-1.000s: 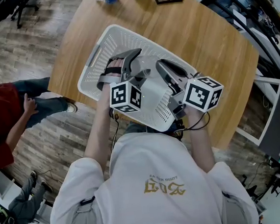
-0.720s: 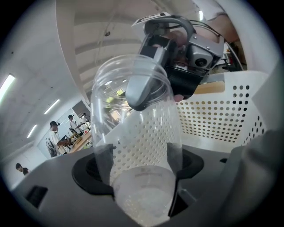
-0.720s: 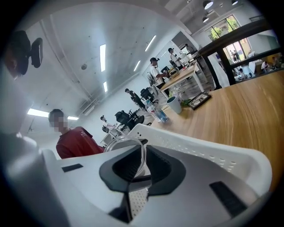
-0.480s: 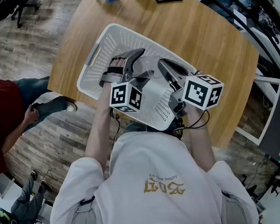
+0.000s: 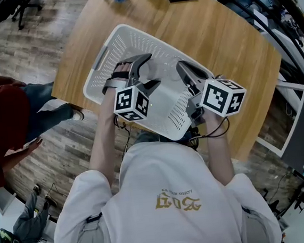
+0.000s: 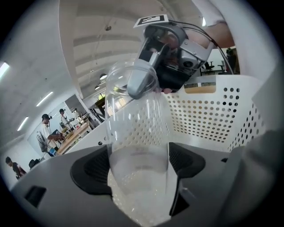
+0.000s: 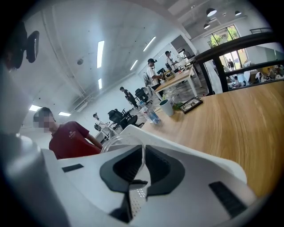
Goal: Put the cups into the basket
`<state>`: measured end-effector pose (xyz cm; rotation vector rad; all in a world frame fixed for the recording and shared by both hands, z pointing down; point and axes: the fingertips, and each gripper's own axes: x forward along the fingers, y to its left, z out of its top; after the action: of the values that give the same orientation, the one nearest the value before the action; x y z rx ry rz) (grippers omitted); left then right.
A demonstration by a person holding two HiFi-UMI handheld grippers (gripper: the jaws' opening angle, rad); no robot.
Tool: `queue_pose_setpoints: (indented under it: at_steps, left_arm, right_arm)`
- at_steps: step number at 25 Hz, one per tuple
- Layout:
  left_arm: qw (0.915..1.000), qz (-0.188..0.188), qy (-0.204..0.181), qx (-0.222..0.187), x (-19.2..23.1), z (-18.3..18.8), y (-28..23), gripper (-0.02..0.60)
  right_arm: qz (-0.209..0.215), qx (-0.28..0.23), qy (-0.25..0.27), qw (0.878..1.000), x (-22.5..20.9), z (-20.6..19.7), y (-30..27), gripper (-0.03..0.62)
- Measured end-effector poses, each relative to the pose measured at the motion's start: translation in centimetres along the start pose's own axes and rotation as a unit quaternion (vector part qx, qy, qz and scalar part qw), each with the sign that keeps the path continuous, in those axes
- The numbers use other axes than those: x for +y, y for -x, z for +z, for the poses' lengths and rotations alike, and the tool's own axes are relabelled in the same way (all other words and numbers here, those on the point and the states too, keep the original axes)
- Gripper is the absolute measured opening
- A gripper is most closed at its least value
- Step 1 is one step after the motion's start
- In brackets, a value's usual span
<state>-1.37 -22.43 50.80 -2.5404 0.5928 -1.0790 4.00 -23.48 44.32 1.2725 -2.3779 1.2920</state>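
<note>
1. Shows, from above, a white perforated basket (image 5: 113, 42) on a round wooden worktop (image 5: 219, 42), with both grippers reaching into it from 6 o'clock.
2. Places a clear cup (image 6: 135, 128) upright inside the basket walls, toward the 6 o'clock half. Hides the cup's base behind the jaws, so hard to say whether it already rests on the basket floor.
3. Finds the left gripper (image 6: 138, 166) released: jaws just been opening to their full spread, with the cup standing between the pads, its wall just beside them and not squeezed.
4. Finds the right gripper (image 7: 141, 162) clenched on the cup's rim, the thin clear wall pinched between its pads. Meets the rim at its 12 o'clock side in the left gripper view.
5. Reads as nearly done for this cup: already within the basket, leaving only the right gripper's release and the withdrawal of both.
6. Leaves a second small cup (image 7: 166, 107) at the worktop's 12 o'clock edge, beside a bottle (image 7: 152, 116) and a picture frame (image 7: 191, 104), well apart from the basket. Judged as yet to be fetched.
</note>
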Motion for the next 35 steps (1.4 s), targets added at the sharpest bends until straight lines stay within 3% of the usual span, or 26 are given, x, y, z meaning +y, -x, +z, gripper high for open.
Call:
queue_pose_setpoints:
  at_steps: [6,10,17,21,26,35]
  left_arm:
    - [0.9998,0.004,-0.017,-0.007,0.5,0.5,0.7,0.396]
    - [0.9996,0.013,0.006,-0.024,1.6,0.8,1.7,0.396]
    - [0.9996,0.005,-0.010,-0.027,1.6,0.7,2.3,0.396]
    - [0.9993,-0.010,0.000,-0.037,1.8,0.8,2.6,0.396]
    - [0.9967,-0.053,0.030,-0.053,1.0,0.7,2.6,0.394]
    - [0.9940,-0.085,0.048,-0.049,1.0,-0.3,2.4,0.393]
  right_arm:
    - [-0.019,-0.008,0.012,1.000,-0.1,0.3,0.3,0.032]
    - [-0.070,-0.004,0.075,0.995,-0.4,0.5,0.9,0.032]
    - [-0.112,0.015,0.147,0.983,-0.6,0.0,0.5,0.032]
    - [-0.132,0.031,0.172,0.976,-1.2,0.0,0.6,0.032]
    - [-0.157,0.077,0.232,0.957,-1.4,-1.0,0.1,0.032]
    - [-0.169,0.118,0.267,0.941,-1.7,-1.9,-0.6,0.032]
